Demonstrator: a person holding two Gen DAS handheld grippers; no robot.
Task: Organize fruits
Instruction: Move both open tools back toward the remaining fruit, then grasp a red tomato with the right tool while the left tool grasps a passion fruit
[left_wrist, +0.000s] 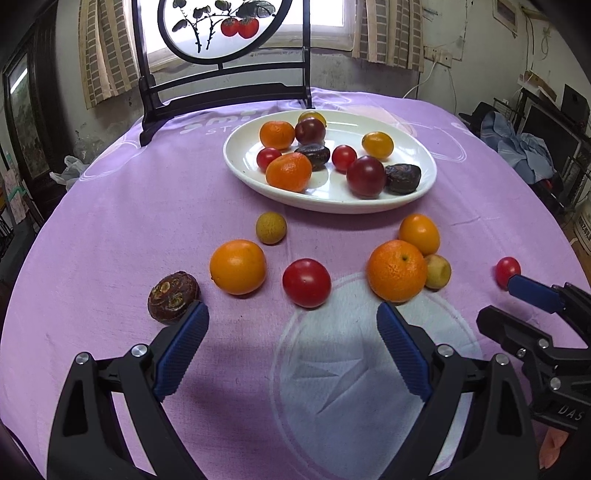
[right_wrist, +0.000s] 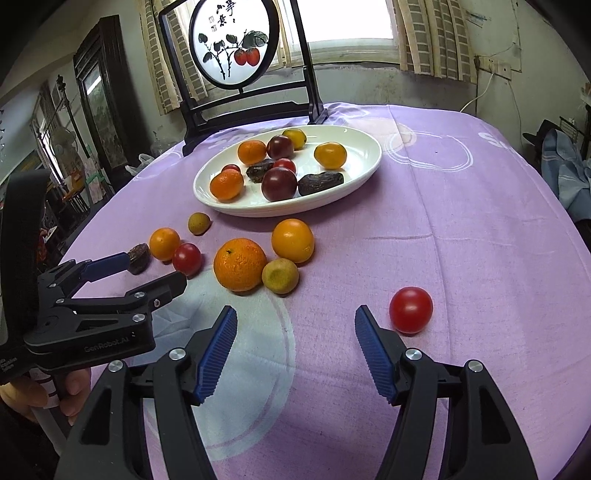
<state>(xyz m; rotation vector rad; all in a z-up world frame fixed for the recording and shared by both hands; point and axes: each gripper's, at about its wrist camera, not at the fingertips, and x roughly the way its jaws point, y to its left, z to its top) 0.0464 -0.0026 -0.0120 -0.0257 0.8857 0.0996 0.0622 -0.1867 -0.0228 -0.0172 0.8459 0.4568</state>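
Observation:
A white oval plate (left_wrist: 424, 184) (right_wrist: 365, 166) holds several fruits: oranges, red tomatoes, dark plums, dates. Loose on the purple cloth lie a red tomato (left_wrist: 306, 282) (right_wrist: 187, 259), two smooth oranges (left_wrist: 238, 266) (left_wrist: 419, 233), a rough mandarin (left_wrist: 397, 270) (right_wrist: 240, 268), a brown water chestnut (left_wrist: 173, 297), two longans (left_wrist: 271, 228) (left_wrist: 437, 271) and a small tomato (left_wrist: 508, 271) (right_wrist: 410, 309). My left gripper (left_wrist: 293, 319) is open and empty, just short of the red tomato. My right gripper (right_wrist: 295, 323) is open and empty, the small tomato just right of its right finger.
A dark wooden stand with a round painted screen (left_wrist: 221, 29) (right_wrist: 234, 44) stands at the table's back edge behind the plate. The purple cloth (left_wrist: 332, 369) covers the round table. Furniture and clutter surround the table.

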